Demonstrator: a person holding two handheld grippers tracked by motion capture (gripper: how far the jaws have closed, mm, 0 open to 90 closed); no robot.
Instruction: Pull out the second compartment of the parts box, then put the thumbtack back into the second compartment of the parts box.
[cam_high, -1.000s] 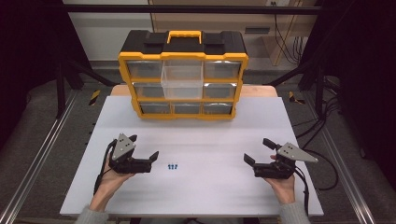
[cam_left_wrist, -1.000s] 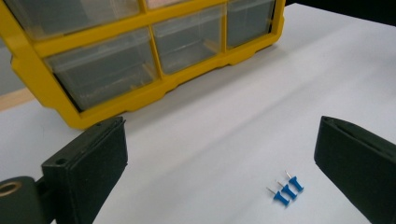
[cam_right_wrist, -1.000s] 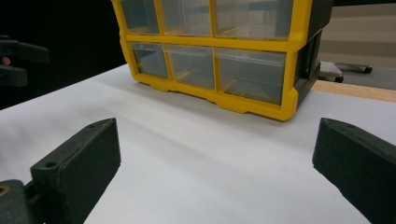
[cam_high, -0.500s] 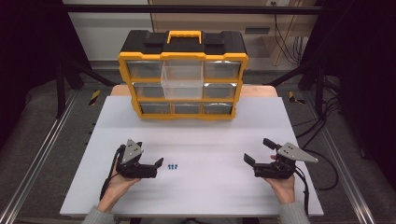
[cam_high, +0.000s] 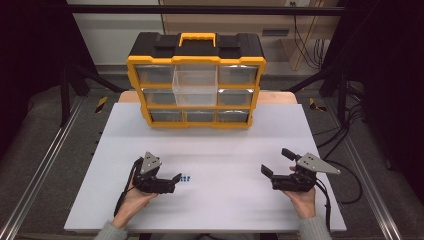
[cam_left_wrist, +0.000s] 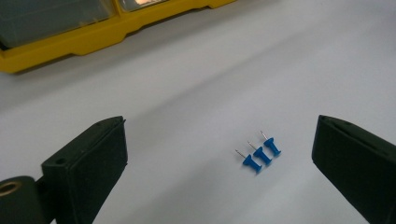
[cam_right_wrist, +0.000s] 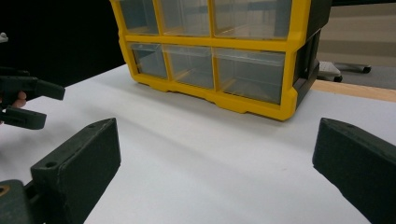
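Item: three blue push pins (cam_left_wrist: 261, 154), lying on my white surface (cam_high: 225, 150), just ahead of my left hand-held gripper (cam_high: 176, 181), jaws apart, untouched. Right hand-held gripper (cam_high: 274, 162): jaws apart, empty.

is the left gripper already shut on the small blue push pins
No, the left gripper has its black jaws wide apart, and the three small blue push pins lie loose on the white table between them.

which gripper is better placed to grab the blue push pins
Left. The left gripper sits right beside the three blue push pins, open jaws framing them in its own view. The right gripper rests far across the white table, aimed at the organizer.
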